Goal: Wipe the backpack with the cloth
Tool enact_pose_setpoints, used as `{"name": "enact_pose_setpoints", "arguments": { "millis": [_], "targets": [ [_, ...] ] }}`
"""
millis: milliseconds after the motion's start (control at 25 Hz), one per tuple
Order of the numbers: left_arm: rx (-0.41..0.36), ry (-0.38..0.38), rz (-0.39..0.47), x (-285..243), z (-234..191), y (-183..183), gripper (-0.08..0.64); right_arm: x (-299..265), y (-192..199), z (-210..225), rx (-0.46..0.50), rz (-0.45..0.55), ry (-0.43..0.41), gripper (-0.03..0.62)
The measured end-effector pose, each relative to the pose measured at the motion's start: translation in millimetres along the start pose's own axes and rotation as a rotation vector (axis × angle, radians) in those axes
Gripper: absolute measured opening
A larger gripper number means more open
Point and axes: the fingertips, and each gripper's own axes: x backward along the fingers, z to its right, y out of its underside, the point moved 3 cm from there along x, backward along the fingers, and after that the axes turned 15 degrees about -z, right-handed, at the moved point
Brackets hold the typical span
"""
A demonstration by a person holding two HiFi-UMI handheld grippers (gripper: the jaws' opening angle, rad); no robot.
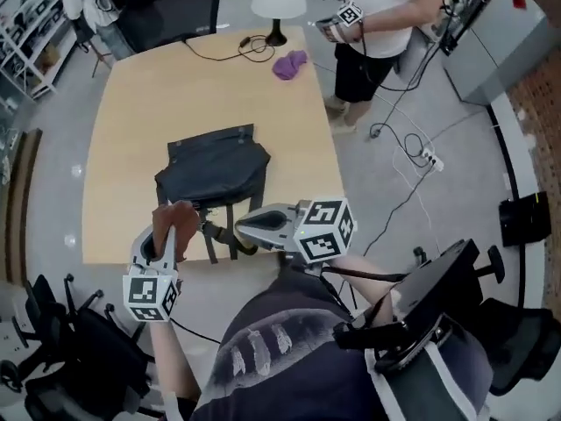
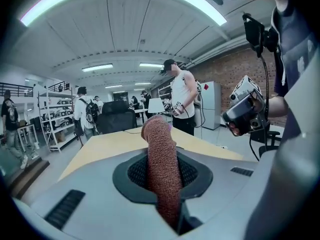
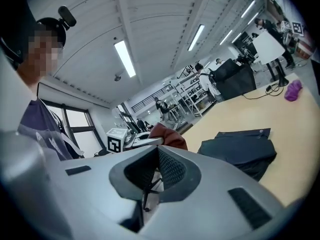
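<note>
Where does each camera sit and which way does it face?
Head view: on the head, facing down at table, backpack; torso, left gripper, right gripper show.
Left gripper view: on that gripper, facing across the table; jaws shut on cloth.
Right gripper view: on that gripper, facing left; jaws together, empty.
Shared: each gripper view shows the other gripper.

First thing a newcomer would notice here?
A dark backpack lies flat on the wooden table, toward its near edge. The left gripper is shut on a rust-brown cloth just in front of it; the right gripper, shut and empty, hovers beside it.
</note>
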Motion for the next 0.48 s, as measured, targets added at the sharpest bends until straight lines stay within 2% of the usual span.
{"name": "enact_pose_setpoints", "arguments": {
  "millis": [280, 400, 480],
  "targets": [
    [-0.04, 0.139, 0.054, 56, 36, 40, 0.061, -31, 37, -88, 0.035, -0.002, 0.044, 0.003],
    [-0.069, 0.202, 0.09, 77, 58, 46, 0.061, -31, 54, -112, 0.024, 0.003, 0.077, 0.003],
    [-0.059, 0.268, 0.123, 89, 77, 48, 0.061, -25, 64, -124, 0.008, 0.013, 0.084, 0.003]
  ]
}}
